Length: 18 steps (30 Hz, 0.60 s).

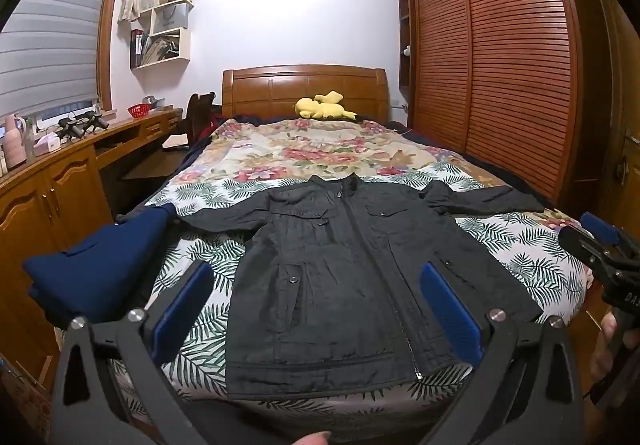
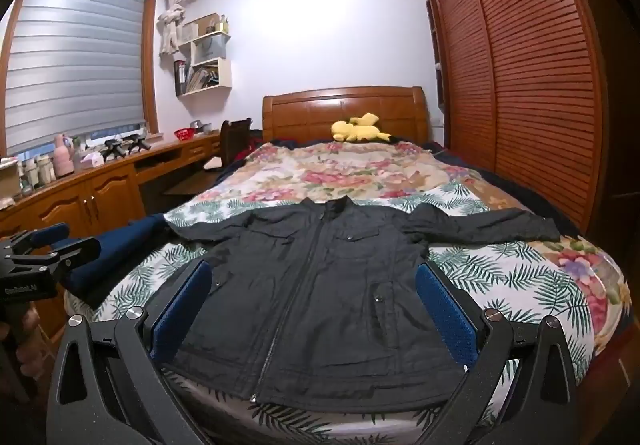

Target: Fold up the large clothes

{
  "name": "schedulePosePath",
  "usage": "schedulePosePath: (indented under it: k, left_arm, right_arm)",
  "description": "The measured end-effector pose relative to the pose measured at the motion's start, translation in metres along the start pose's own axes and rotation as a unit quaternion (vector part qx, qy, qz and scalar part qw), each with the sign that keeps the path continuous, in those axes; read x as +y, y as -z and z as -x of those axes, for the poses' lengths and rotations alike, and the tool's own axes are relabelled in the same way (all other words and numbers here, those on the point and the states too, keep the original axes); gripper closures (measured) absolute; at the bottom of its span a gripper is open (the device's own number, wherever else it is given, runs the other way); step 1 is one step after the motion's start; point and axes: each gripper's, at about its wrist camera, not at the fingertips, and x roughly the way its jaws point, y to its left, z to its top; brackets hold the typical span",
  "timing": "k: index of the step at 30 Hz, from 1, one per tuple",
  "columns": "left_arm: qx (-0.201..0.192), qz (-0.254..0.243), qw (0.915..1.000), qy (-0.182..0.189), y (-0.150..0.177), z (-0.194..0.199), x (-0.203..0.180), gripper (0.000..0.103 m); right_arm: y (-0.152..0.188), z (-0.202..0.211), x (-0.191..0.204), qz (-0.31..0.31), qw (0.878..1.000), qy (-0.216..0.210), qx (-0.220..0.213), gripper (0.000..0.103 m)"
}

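Note:
A black zip jacket (image 1: 344, 285) lies flat and face up on the bed, collar toward the headboard, both sleeves spread out to the sides. It also shows in the right wrist view (image 2: 320, 293). My left gripper (image 1: 320, 305) is open and empty, held above the jacket's hem at the foot of the bed. My right gripper (image 2: 316, 305) is open and empty, also above the hem, a little to the right. The right gripper shows at the right edge of the left wrist view (image 1: 608, 245). The left gripper shows at the left edge of the right wrist view (image 2: 44, 245).
A folded navy garment (image 1: 100, 265) lies at the bed's left edge, touching the jacket's left sleeve. The bed (image 1: 300, 153) has a floral cover. A yellow plush (image 1: 324, 107) sits by the headboard. A wooden desk (image 1: 72, 149) runs along the left; a louvred wardrobe (image 1: 500, 65) stands on the right.

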Motion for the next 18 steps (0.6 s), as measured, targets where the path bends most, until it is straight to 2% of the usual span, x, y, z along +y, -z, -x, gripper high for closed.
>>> schedulePosePath:
  k: [18]
  left_arm:
    - [-0.002, 0.000, 1.0000, 0.000, -0.0023, 0.0030, 0.0022, 0.000]
  right_arm:
    - [-0.0021, 0.0020, 0.0010, 0.000, 1.000, 0.000, -0.002, 0.000]
